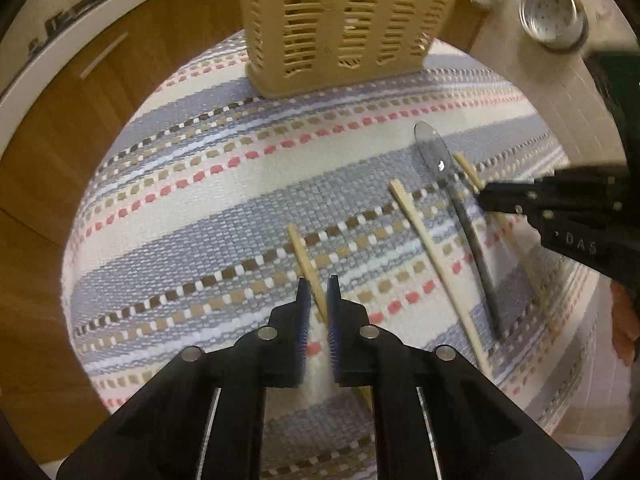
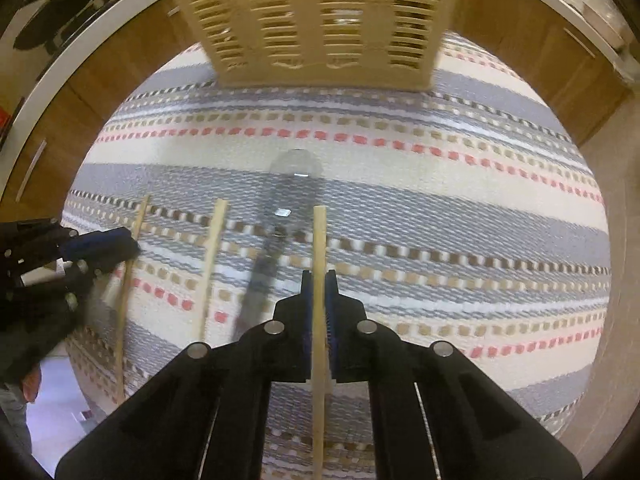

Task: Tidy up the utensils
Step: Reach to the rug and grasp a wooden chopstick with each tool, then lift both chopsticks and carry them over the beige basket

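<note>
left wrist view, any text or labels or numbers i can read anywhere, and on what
"DAS" in raised letters on the black body of the right gripper, seen in the left wrist view; anything before those letters is hidden.
Red patch at the left edge of the right wrist view: too little shows to read.
No lettering shows on the slatted utensil basket, the striped mat, the chopsticks or the spoon.

Black left gripper [image 1: 319,292], blue-padded jaws, silver screws

Striped woven mat [image 1: 224,184]: slatted basket [image 1: 340,24], spoon [image 1: 460,208], chopsticks [image 1: 436,264] lying on it.
</note>
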### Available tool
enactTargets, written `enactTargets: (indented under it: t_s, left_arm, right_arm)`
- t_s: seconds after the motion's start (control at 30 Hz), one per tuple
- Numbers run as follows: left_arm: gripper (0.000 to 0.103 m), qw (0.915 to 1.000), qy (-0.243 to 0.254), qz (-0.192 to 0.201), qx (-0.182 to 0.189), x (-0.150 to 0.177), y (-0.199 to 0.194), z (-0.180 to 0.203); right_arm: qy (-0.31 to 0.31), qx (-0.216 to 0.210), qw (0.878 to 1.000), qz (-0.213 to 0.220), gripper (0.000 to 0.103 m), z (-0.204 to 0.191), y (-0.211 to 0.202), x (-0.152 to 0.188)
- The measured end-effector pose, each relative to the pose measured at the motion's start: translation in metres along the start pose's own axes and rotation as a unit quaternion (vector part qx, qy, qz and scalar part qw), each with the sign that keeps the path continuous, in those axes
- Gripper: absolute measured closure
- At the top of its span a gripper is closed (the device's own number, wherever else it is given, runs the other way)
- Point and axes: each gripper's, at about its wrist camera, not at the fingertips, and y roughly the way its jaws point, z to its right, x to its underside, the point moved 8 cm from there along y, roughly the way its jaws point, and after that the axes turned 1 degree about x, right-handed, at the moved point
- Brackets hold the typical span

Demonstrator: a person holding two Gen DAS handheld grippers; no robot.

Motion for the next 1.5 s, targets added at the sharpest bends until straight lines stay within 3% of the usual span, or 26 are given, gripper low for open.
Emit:
enactTargets:
  t_s: [0.17, 0.23, 0.33, 0.43, 0.47, 0.53, 0.6, 0.7, 0.77, 0.93, 1.03, 1.17, 1.27, 1.5]
  left_arm:
    - [0.097, 0.9992, -0.029, -0.013, 0.024, -0.002, 0.0, -0.008]
    - [0.094, 0.9991, -0.027, -0.021, 0.023, -0.001, 0.0, -0.006]
    - [0.079, 0.9989, -0.015, -0.036, 0.025, -0.004, 0.004, 0.002]
    - [0.077, 0.9989, 0.009, -0.045, 0.005, -0.005, 0.007, 0.011]
    - [0.078, 0.999, 0.013, -0.043, -0.004, -0.005, 0.008, 0.012]
    - [0.096, 0.9985, 0.026, -0.029, -0.038, -0.005, 0.009, 0.014]
    - [0.098, 0.9983, 0.032, -0.017, -0.046, -0.003, 0.009, 0.016]
    - [0.1, 0.999, 0.019, -0.003, -0.04, -0.002, 0.007, 0.014]
    - [0.1, 0.9998, 0.001, 0.011, -0.017, -0.002, 0.002, 0.013]
    - [0.1, 0.9968, -0.015, 0.075, 0.023, 0.002, -0.028, 0.012]
    - [0.1, 0.9905, -0.016, 0.127, 0.049, -0.002, -0.055, 0.014]
    - [0.1, 0.9801, -0.014, 0.195, 0.034, -0.013, -0.089, 0.017]
    - [0.1, 0.969, -0.028, 0.241, 0.047, -0.021, -0.114, 0.016]
    - [0.1, 0.9269, -0.049, 0.368, 0.054, -0.054, -0.173, 0.016]
  right_arm:
    - [0.01, 0.014, 1.0, -0.011, 0.098, 0.025, -0.004, 0.007]
    - [0.009, 0.009, 1.0, -0.02, 0.098, 0.029, -0.003, 0.009]
    - [-0.01, 0.019, 0.999, -0.031, 0.098, 0.031, -0.005, 0.013]
    - [-0.043, 0.039, 0.998, -0.035, 0.098, 0.025, -0.003, 0.012]
    - [-0.045, 0.04, 0.998, -0.036, 0.098, 0.021, -0.002, 0.012]
    - [-0.05, 0.039, 0.997, -0.034, 0.098, 0.019, -0.001, 0.013]
    - [-0.046, 0.032, 0.998, -0.031, 0.098, 0.018, -0.001, 0.013]
    - [-0.04, 0.023, 0.999, -0.025, 0.099, 0.024, -0.005, 0.018]
    - [-0.038, 0.015, 0.999, -0.023, 0.099, 0.022, -0.008, 0.022]
    - [-0.038, -0.01, 0.999, 0.018, 0.099, 0.022, -0.03, 0.022]
    - [-0.044, -0.021, 0.997, 0.055, 0.099, 0.02, -0.049, 0.018]
    - [-0.043, -0.043, 0.993, 0.106, 0.099, 0.015, -0.077, 0.012]
    - [-0.049, -0.054, 0.984, 0.16, 0.099, 0.007, -0.105, 0.004]
    - [-0.051, -0.05, 0.956, 0.285, 0.099, -0.013, -0.166, -0.022]
